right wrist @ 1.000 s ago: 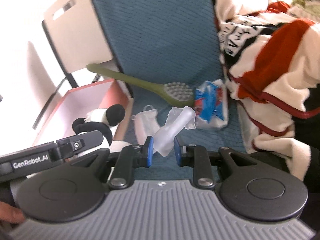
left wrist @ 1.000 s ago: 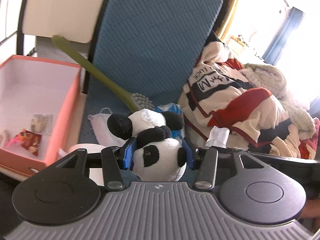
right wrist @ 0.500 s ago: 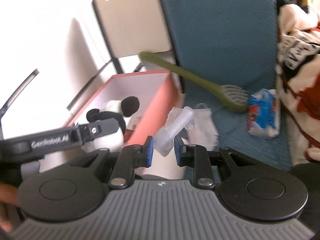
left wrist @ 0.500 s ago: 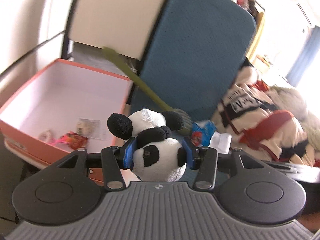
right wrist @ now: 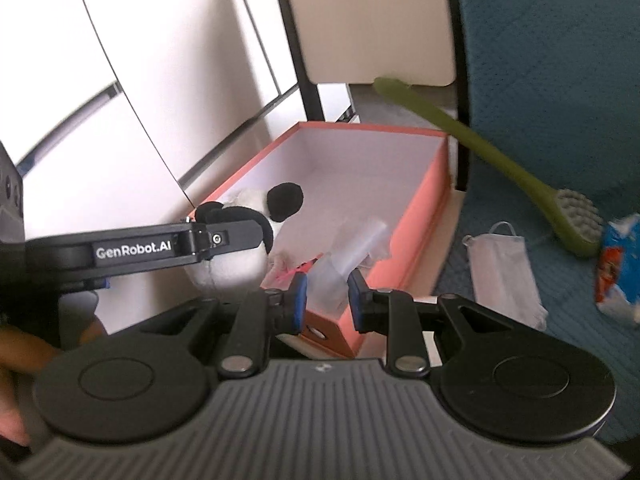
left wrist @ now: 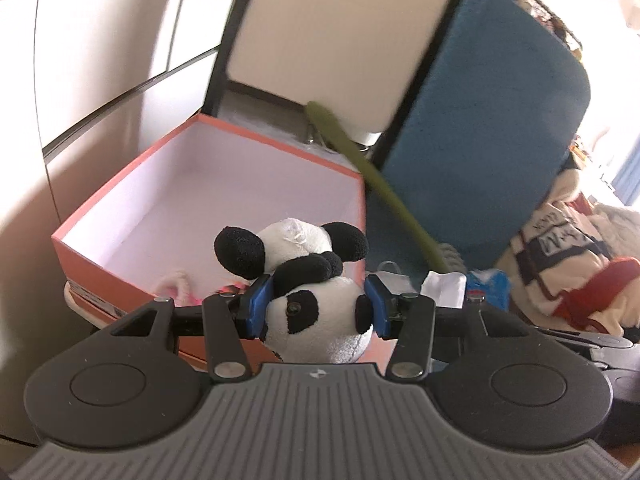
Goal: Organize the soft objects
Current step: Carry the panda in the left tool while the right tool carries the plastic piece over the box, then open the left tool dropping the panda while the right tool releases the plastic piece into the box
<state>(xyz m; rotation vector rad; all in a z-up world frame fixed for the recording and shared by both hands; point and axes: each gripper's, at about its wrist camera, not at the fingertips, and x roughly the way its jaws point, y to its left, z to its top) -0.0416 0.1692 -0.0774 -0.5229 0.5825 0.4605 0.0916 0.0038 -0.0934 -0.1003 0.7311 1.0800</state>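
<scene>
A black-and-white panda plush (left wrist: 298,240) is clamped by its head between the blue pads of my left gripper (left wrist: 318,306), which is shut on it. It hangs over the near edge of the orange box (left wrist: 208,124) with a white inside. The right wrist view shows the panda (right wrist: 244,200) over the box's left rim (right wrist: 240,172). My right gripper (right wrist: 327,300) is shut on a crumpled clear plastic piece (right wrist: 356,246), held above the box's near end. A small pink item (right wrist: 298,270) lies on the box floor.
A long green brush (right wrist: 500,160) leans from the box's far corner onto the blue seat (right wrist: 560,60). On the seat lie a white face mask (right wrist: 504,276) and a blue packet (right wrist: 620,264). Piled red and cream clothing (left wrist: 572,264) is at the right. A person's hand (right wrist: 16,360) shows at lower left.
Both grippers have swung left with their loads, from above the blue seat to the orange box. The box now fills the middle of both views. Neither grip has changed.
</scene>
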